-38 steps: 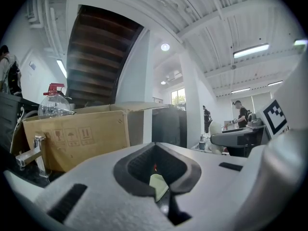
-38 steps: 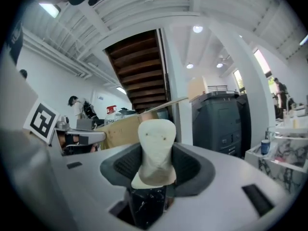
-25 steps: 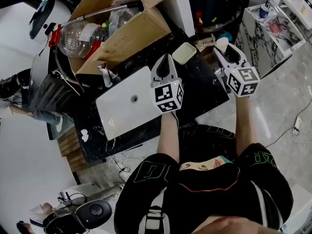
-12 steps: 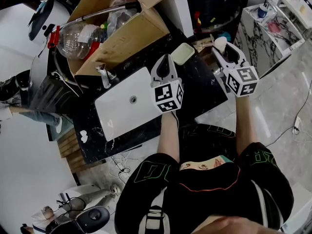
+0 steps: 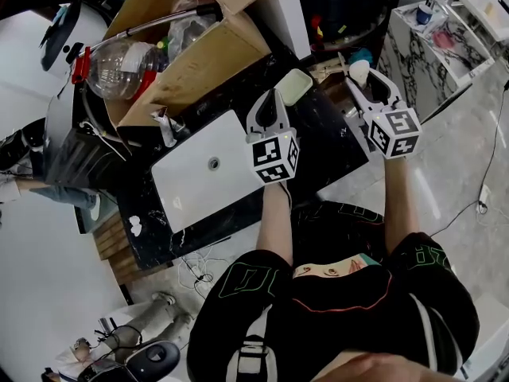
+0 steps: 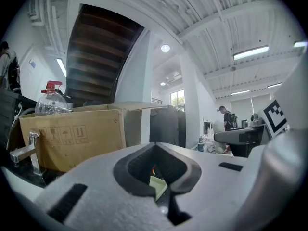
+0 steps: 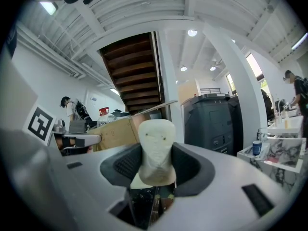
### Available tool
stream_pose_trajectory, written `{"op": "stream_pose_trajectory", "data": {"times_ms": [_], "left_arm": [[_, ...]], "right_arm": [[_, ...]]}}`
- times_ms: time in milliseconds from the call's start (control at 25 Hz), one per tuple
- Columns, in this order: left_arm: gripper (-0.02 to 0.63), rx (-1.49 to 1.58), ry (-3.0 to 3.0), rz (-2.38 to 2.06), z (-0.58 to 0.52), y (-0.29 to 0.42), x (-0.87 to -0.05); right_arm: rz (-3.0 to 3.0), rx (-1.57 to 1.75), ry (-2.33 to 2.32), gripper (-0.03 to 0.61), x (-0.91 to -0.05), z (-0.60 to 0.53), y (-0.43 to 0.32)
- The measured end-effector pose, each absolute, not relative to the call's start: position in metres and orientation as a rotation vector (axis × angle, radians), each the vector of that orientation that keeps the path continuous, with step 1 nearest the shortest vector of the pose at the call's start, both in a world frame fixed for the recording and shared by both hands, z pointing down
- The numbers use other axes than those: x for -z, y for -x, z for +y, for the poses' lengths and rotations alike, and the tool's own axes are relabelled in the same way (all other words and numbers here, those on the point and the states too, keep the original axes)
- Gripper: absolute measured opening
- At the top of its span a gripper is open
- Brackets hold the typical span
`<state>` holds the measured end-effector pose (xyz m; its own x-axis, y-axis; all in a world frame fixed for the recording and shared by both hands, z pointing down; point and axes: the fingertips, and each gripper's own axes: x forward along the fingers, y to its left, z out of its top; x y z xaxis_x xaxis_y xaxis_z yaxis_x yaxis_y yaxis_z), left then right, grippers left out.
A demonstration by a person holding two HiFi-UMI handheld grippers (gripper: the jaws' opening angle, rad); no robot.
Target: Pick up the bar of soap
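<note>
I am looking down at a white rectangular sink basin (image 5: pixel 208 177) sitting in a black marble countertop (image 5: pixel 322 146), with a chrome faucet (image 5: pixel 165 126) standing at its far edge. Behind, a clear plastic red-capped bottle (image 5: pixel 119 62) is lying at the left end of an open brown cardboard box (image 5: pixel 199 54).

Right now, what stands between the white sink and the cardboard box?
A metal faucet, at the sink's far edge, just before the box; the head view shows it.
</note>
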<state>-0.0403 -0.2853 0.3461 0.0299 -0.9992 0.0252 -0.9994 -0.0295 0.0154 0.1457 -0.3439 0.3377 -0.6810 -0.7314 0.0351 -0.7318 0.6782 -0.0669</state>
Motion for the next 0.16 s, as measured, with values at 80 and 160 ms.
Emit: {"op": "stream_pose_trajectory", "data": {"times_ms": [80,160], "left_arm": [[0.008,-0.014,-2.232,-2.166,-0.2879,0.0396,-0.3471],[0.008,-0.016,-2.231,-2.163,-0.2906,0.0391,-0.3479]], "right_arm": [[-2.875,-0.117,-1.250,0.198,-0.3372,-0.3460,-0.1462],[-2.876,-0.116,-1.248,0.198,-0.3368,-0.3484,-0.1465]]}}
